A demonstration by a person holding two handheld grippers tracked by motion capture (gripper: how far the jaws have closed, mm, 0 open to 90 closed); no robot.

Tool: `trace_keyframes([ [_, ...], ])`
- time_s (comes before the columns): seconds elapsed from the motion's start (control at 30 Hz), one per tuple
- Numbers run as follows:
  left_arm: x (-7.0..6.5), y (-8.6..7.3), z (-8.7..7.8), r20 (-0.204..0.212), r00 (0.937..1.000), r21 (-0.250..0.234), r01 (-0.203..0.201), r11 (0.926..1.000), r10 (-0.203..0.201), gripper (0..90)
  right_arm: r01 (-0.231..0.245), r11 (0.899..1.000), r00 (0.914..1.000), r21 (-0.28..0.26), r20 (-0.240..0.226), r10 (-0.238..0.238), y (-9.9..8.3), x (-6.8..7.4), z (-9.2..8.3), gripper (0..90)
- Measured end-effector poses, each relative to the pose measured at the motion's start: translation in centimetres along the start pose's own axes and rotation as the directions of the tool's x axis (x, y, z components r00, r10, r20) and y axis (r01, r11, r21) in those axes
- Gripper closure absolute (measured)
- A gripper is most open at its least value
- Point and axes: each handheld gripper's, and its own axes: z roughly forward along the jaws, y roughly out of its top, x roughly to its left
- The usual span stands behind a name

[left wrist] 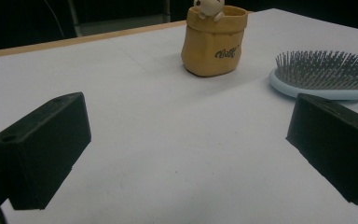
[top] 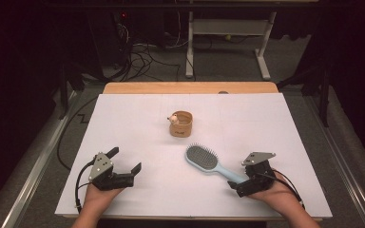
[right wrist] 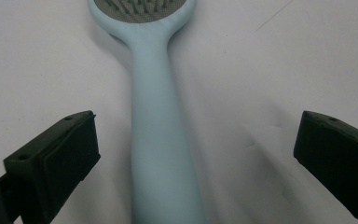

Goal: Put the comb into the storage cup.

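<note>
Right claw [top: 240, 183]: spreading wide around the hairbrush [top: 208, 161] handle, seemingly lining up a grip.
Left claw [top: 123, 166]: spread, pinching nothing, idling left of the hairbrush.

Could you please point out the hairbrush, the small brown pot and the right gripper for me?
hairbrush [top: 202, 157]: high view, on its bristle pad.
small brown pot [left wrist: 213, 46]: left gripper view, on its front wall.
right gripper [right wrist: 193, 154]: right gripper view, midway between its open jaws.

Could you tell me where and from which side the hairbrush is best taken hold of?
Probably by the handle of the light-blue hairbrush: it is slim, straight, lies flat and points toward the right gripper, whose open jaws already straddle it. Come from the person's side, closing across its width; the head carries bristles.
</note>
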Motion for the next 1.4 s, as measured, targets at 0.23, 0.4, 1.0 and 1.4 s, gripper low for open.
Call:
trace_keyframes([
  [0.23,0.4,0.2,-0.1,-0.003,0.9999,-0.01,0.015,0.9998,-0.016,0.1,0.026,0.998,0.9996,0.059,0.008,-0.026,1.0,-0.1,0.2,0.2],
  [0.4,0.4,0.2,-0.2,0.003,0.9999,-0.02,0.016,0.9997,-0.016,0.1,0.045,0.995,0.999,0.094,0.004,-0.046,1.9,0.1,0.5,0.2],
  [1.0,0.1,0.4,-0.3,0.022,0.9997,-0.031,-0.009,0.9995,0.009,0.1,0.103,0.979,0.9945,0.174,-0.04,-0.097,5.1,1.2,2.2,0.1],
  [1.4,0.0,0.4,-0.2,0.022,0.9997,-0.044,-0.006,0.999,0.007,0.1,0.12,0.973,0.9921,0.199,-0.058,-0.111,7.6,1.4,3.9,0.1],
])
